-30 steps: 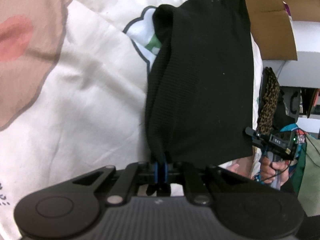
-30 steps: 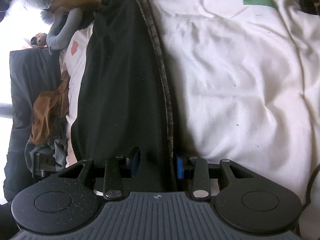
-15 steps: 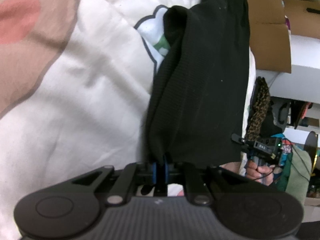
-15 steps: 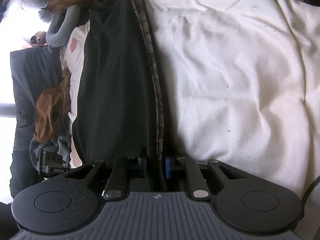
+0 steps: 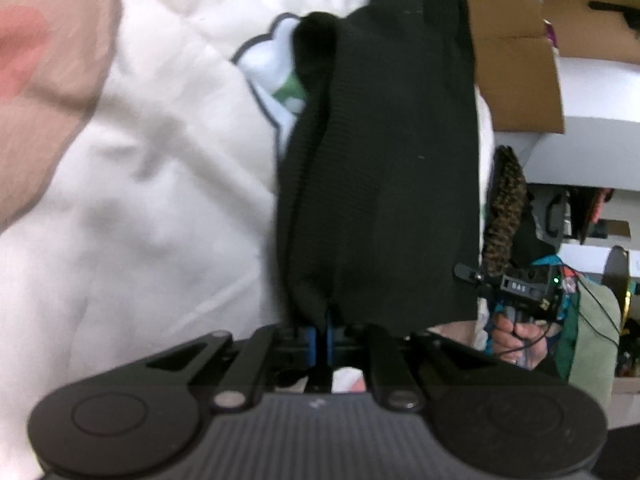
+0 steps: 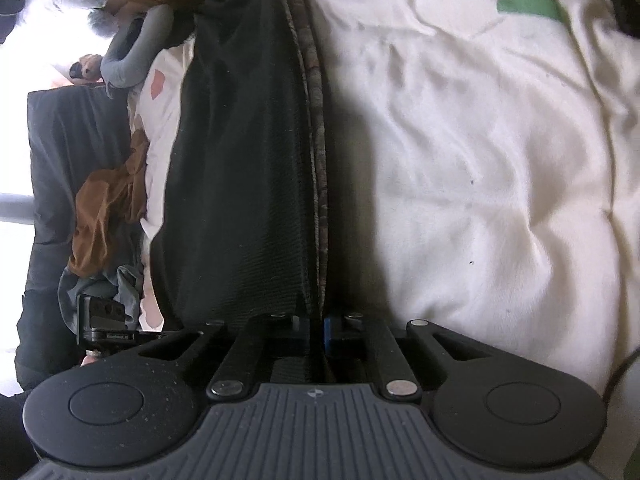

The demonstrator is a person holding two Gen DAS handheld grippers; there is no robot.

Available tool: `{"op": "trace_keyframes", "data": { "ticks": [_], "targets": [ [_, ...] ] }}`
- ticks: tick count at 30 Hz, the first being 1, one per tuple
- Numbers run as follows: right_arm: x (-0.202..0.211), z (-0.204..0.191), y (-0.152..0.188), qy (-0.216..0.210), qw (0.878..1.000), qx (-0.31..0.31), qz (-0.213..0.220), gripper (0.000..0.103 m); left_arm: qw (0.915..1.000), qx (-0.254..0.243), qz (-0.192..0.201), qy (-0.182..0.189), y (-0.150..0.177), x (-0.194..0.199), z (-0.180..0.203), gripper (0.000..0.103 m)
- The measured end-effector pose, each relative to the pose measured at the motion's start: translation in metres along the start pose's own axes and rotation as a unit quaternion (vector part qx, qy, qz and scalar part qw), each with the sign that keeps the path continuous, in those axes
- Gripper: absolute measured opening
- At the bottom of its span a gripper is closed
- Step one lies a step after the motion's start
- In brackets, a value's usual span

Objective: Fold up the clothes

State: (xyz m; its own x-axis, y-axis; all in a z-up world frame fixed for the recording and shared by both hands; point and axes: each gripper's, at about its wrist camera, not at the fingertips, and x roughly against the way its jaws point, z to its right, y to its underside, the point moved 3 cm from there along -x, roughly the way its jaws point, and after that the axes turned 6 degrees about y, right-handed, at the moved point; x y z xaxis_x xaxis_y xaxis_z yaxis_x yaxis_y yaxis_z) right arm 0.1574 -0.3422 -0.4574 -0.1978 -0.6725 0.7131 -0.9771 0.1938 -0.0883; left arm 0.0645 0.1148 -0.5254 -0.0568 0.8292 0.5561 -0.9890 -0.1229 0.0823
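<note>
A black knit garment with a patterned brown inner edge lies stretched along the white bedcover. My left gripper is shut on one bunched end of it, blue pads pressed together. My right gripper is shut on the other end, the cloth pinched between its blue pads. In the left wrist view the right gripper shows at the far right with a hand under it. In the right wrist view the left gripper shows at the lower left.
The white bedcover carries green and pink prints. Cardboard boxes stand beyond the bed. A leopard-print cloth hangs at its edge. Brown and grey clothes lie beside a person's grey sleeve.
My right gripper has gone from open around the garment's edge to shut on it. My left gripper has kept its hold, and the garment has shifted slightly.
</note>
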Motion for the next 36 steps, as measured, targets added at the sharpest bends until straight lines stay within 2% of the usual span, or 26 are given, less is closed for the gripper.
{"op": "trace_keyframes", "data": {
  "ticks": [7,12,15,19,29,36],
  "targets": [
    [0.015,-0.011,0.006,0.000,1.000,0.012,0.009,0.003,0.9994,-0.022,-0.008,0.027,-0.004,-0.002,0.029,0.004],
    [0.023,-0.019,0.012,-0.004,1.000,0.014,0.009,0.003,0.9989,-0.030,-0.012,0.034,-0.010,0.000,0.032,0.004],
    [0.027,-0.021,0.017,-0.011,1.000,0.008,0.010,0.003,0.9986,-0.036,-0.014,0.036,-0.009,0.018,0.033,0.004],
    [0.029,-0.024,0.027,-0.015,1.000,0.004,0.006,0.003,0.9982,-0.047,-0.021,0.032,0.010,0.073,0.011,0.004],
    [0.032,-0.039,0.054,-0.027,1.000,0.005,-0.007,0.003,0.9987,-0.038,-0.030,0.015,0.030,0.106,-0.002,0.004],
    [0.042,-0.038,0.074,-0.031,0.999,0.006,-0.021,0.003,0.9983,-0.032,-0.048,0.014,0.050,0.109,0.000,0.004]
  ]
}}
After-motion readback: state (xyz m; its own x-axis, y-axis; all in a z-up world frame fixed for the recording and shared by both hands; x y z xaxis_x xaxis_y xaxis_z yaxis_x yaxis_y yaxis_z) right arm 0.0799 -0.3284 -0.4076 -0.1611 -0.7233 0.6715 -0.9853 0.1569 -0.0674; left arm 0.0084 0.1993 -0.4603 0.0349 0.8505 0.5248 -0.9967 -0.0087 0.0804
